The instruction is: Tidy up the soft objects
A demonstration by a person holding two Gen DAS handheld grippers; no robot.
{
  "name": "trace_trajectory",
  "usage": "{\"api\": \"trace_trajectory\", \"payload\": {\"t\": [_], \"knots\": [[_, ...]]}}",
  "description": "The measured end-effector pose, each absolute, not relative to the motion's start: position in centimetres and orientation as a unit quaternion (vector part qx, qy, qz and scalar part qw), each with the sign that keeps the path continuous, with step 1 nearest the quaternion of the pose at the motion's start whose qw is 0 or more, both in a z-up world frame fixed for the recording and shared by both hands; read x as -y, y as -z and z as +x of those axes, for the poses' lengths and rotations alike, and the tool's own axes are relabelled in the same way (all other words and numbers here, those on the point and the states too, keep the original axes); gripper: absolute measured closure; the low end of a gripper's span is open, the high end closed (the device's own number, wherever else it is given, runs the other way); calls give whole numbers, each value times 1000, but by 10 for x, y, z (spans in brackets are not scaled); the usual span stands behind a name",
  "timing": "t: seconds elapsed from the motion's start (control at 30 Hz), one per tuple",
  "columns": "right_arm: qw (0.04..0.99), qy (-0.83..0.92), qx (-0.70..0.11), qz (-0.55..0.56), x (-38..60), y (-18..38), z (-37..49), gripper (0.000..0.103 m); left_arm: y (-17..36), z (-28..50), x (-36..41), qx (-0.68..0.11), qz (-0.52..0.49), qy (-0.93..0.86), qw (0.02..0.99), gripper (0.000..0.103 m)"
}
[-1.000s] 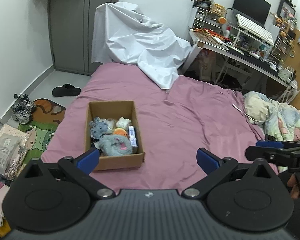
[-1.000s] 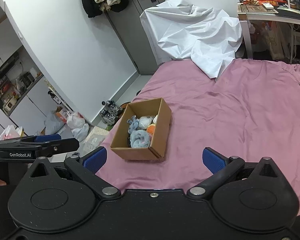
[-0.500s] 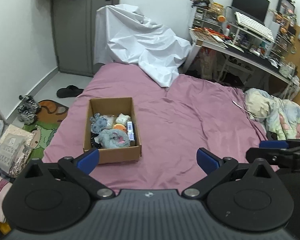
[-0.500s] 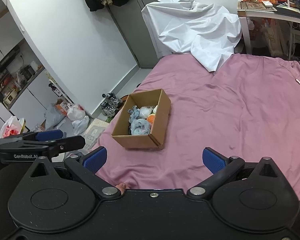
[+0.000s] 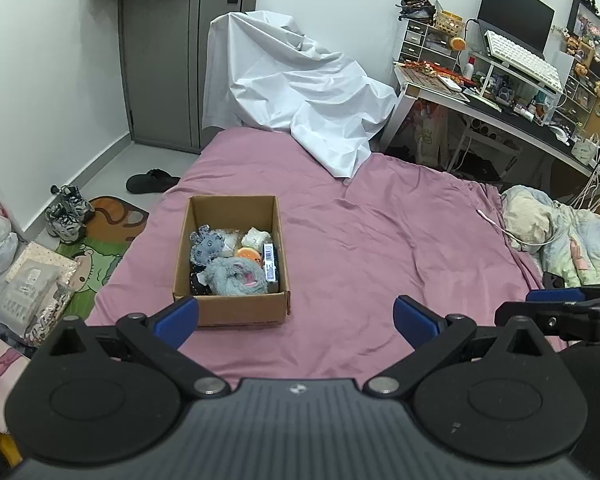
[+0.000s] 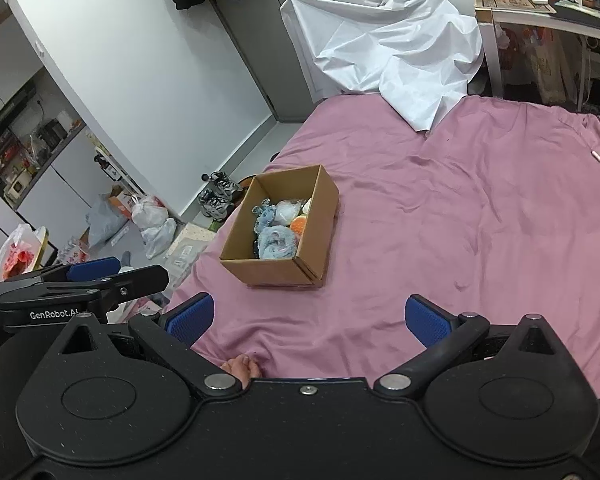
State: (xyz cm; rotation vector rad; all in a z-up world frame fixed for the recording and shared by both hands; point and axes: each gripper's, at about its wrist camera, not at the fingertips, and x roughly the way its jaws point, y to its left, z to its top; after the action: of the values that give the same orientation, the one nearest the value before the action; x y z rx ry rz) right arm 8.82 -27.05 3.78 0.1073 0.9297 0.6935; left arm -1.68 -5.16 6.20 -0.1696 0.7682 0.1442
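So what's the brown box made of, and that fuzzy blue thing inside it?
The box looks like plain matte cardboard: brown, with folded flaps and a seam at its corner. The fuzzy blue toy seems to be plush fabric, judging by its shaggy, fluffy surface.

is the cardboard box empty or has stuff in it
Not empty: the cardboard box lies open-topped, holding soft toys, including a fluffy blue one.

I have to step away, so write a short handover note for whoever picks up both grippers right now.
Left hand-held gripper: open, empty, above the near edge of the bed.
Right hand-held gripper: open, empty, also at the near edge.
Cardboard box sits on the pink bedsheet, holding the soft toys.
Done: no toys visible loose on the sheet.
Left: unclear from these views; check the box.
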Motion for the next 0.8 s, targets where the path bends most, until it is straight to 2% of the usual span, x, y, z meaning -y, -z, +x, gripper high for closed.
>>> {"api": "trace_trajectory", "payload": {"t": [0.8], "knots": [[840, -321, -436, 36, 263, -42, 87, 0, -64, -20, 52, -375, -77, -81, 920, 0]]}}
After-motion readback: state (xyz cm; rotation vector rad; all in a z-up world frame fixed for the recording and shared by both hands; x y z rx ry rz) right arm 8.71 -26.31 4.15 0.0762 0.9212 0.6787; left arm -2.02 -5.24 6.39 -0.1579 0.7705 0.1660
